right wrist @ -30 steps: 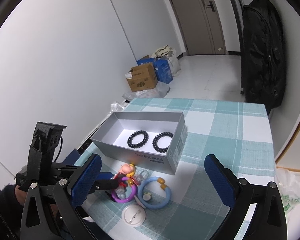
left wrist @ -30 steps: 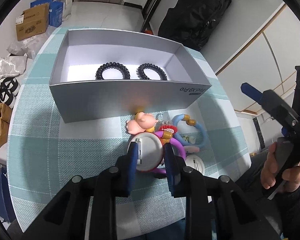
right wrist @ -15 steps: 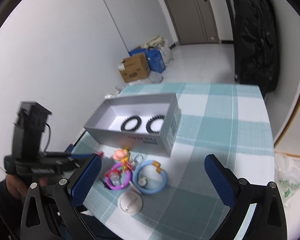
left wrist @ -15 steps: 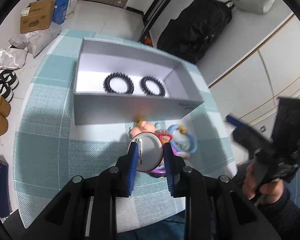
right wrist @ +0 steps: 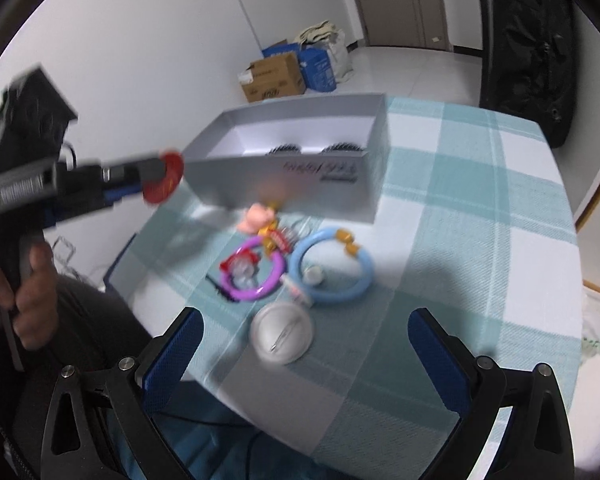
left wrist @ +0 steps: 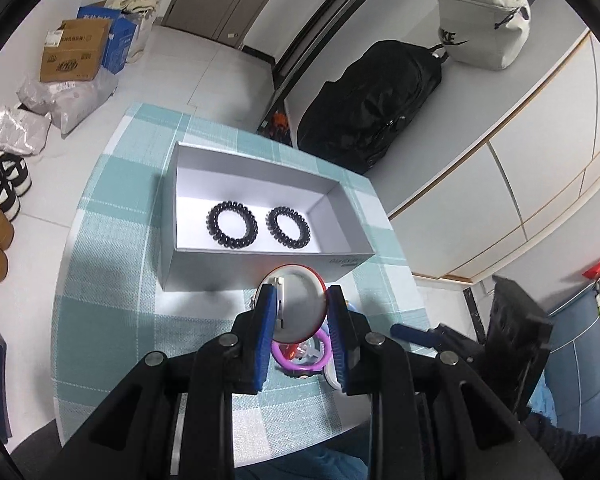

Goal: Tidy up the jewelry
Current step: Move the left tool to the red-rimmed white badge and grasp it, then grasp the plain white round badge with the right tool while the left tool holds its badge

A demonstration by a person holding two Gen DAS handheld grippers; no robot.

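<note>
My left gripper (left wrist: 298, 308) is shut on a round badge (left wrist: 300, 304), silver-backed with a red rim, and holds it in the air just before the grey box (left wrist: 260, 160). The right wrist view shows that badge's red face (right wrist: 164, 180) left of the box (right wrist: 284, 184). Two black spiral hair ties (left wrist: 232, 224) (left wrist: 288, 227) lie inside the box. A purple ring (right wrist: 256, 272), a blue ring (right wrist: 332, 268), a pink figure (right wrist: 258, 216) and a second silver badge (right wrist: 282, 334) lie on the checked cloth. My right gripper (right wrist: 306, 320) stands open above that badge, holding nothing.
The round table (left wrist: 112, 280) carries a teal and white checked cloth. A black backpack (left wrist: 376, 96) leans behind the table. Cardboard boxes (left wrist: 76, 52) and shoes (left wrist: 4, 184) sit on the floor at the left. A person's hand (right wrist: 28, 292) holds the left gripper's handle.
My left gripper has lifted the badge off the table and carried it up toward the box's front wall. The right gripper has sunk closer to the loose items, still open.
</note>
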